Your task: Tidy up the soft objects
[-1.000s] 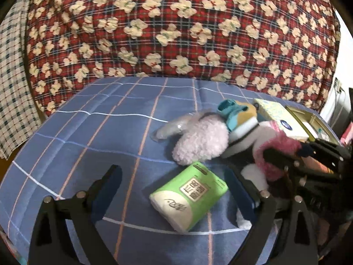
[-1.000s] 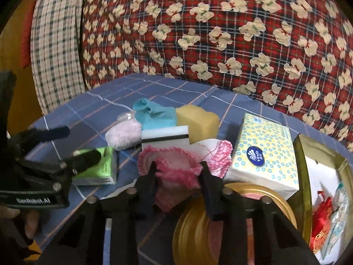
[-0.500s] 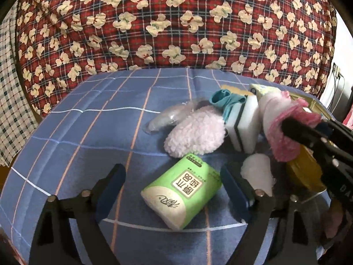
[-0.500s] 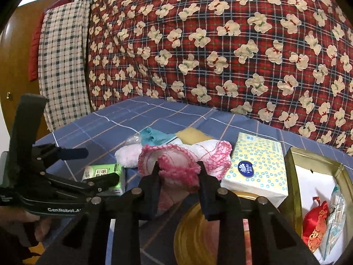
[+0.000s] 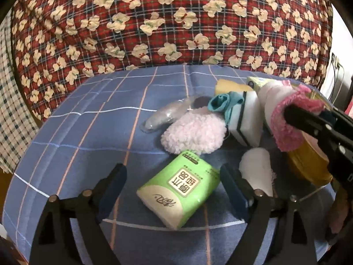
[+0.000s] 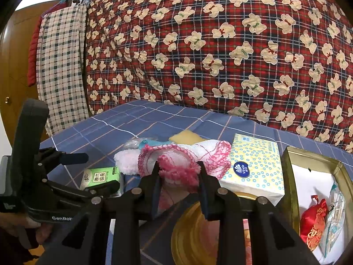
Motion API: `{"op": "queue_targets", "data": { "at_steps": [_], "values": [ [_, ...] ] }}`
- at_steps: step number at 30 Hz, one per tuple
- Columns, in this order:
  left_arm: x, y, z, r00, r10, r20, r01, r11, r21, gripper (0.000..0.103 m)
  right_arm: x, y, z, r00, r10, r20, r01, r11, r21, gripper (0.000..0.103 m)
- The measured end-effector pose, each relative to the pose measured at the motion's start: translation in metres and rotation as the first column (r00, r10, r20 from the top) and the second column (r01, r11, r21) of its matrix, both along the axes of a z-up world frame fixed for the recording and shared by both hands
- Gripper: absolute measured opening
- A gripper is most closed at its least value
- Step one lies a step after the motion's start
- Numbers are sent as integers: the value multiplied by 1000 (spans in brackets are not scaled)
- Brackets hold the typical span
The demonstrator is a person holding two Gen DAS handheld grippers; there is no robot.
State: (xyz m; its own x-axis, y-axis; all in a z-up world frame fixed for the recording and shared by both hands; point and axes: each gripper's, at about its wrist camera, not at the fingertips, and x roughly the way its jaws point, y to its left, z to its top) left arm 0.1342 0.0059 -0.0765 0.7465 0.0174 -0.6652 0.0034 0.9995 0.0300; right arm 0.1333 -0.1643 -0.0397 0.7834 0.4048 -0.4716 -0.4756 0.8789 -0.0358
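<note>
A green tissue pack (image 5: 181,192) lies on the blue checked bedspread (image 5: 88,132), between the fingers of my left gripper (image 5: 172,170). Its jaws are opening and its pads stand clear of the pack. Behind the pack sit a fluffy pale pink piece (image 5: 194,132), a teal cloth (image 5: 222,102), a white sponge with a dark stripe (image 5: 245,121) and a yellow sponge (image 5: 229,87). My right gripper (image 6: 178,167) is shut on a white cloth with a pink fringe (image 6: 187,154), held just above the pile. The left gripper (image 6: 100,170) shows at the left of the right wrist view.
A yellow tissue box (image 6: 256,161) lies right of the pile, beside an open gold box (image 6: 289,176) holding a red pouch (image 6: 313,220). A round gold tin (image 6: 192,231) sits under the right gripper. A red teddy-print quilt (image 5: 176,22) rises behind. A clear plastic bag (image 5: 167,114) and a white pad (image 5: 257,170) lie nearby.
The right gripper has lifted the pink-fringed cloth off the pile and tilted upward. The left gripper has stayed around the green pack, with its jaws narrowing and then widening again.
</note>
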Motion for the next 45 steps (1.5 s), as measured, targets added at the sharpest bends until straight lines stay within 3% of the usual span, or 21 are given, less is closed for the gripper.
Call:
{"op": "queue_targets", "data": {
  "at_steps": [6,8,9,12,17,23,31,45],
  "values": [
    [7,-2,-4,999,-1,-42,2,1000,18,92,0,0,0,1000,1,-1,-1,1000,-1,32],
    [10,-2,-6,998,-9,-58,10,1000,14,81,0,0,0,1000,1,-2,-1,1000,-1,32],
    [10,-1,-6,998,-11,-57,12,1000,9,57,1,0,0,1000,-1,-4,1,1000,-1,32],
    [11,2,-7,998,-13,-60,12,1000,-15,53,2,-3,0,1000,-5,-4,5,1000,5,32],
    [2,2,0,1000,-14,0,14,999,-29,52,3,-6,1,1000,-13,0,13,1000,14,32],
    [-6,11,9,995,54,87,-46,995,-91,52,3,-8,2,1000,-18,3,18,1000,20,32],
    [-2,0,12,997,41,68,-33,993,-109,52,5,-10,2,1000,-24,-10,24,999,27,32],
    [10,-13,26,988,91,123,-76,990,-120,52,6,-14,3,999,-32,-14,33,998,52,32]
  ]
}}
